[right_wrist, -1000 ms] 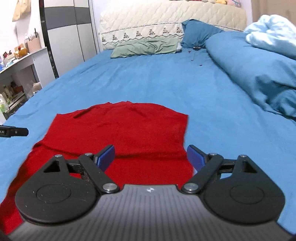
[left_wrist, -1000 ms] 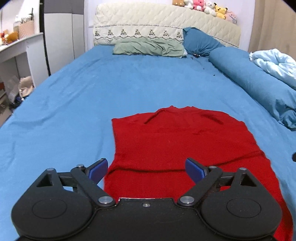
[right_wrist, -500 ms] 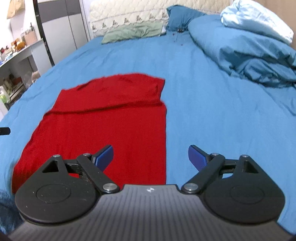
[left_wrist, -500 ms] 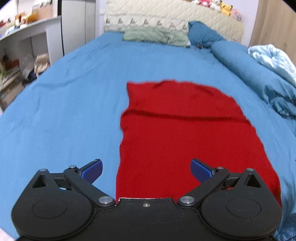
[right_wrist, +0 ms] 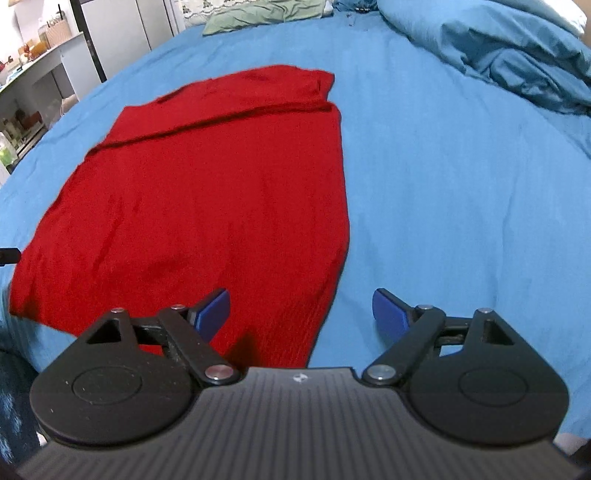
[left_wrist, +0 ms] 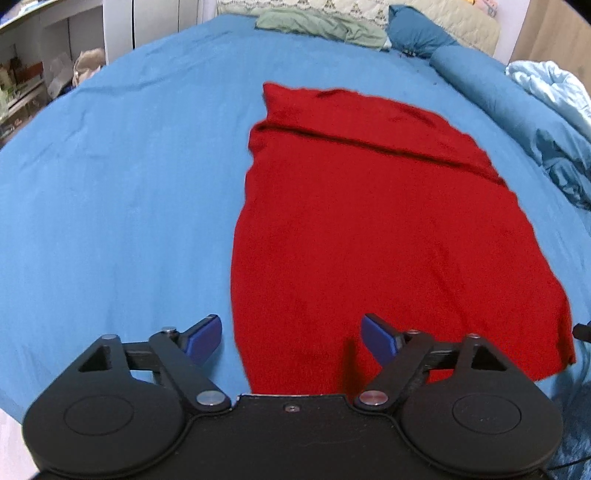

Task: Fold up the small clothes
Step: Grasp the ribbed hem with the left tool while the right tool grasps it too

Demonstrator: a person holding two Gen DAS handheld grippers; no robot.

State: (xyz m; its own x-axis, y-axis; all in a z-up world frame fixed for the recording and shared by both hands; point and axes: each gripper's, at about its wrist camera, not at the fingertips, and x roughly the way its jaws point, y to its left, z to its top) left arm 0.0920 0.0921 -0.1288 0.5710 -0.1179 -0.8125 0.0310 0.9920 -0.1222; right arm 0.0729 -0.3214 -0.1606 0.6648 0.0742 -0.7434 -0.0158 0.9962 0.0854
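Left wrist view: left gripper (left_wrist: 291, 338) tilts down over the near hem, jaws wide but closing, nothing pinched. Right gripper (right_wrist: 301, 310) likewise, closing, straddling the red garment's (right_wrist: 207, 206) right edge. Garment lies flat on the blue bedsheet (left_wrist: 110, 192).

A blue bed (left_wrist: 110, 184) fills both views. A green pillow (left_wrist: 321, 26) and a blue pillow (left_wrist: 413, 27) lie at its head, against a quilted headboard (left_wrist: 465, 22). A rumpled blue duvet (right_wrist: 498, 51) lies along one side.
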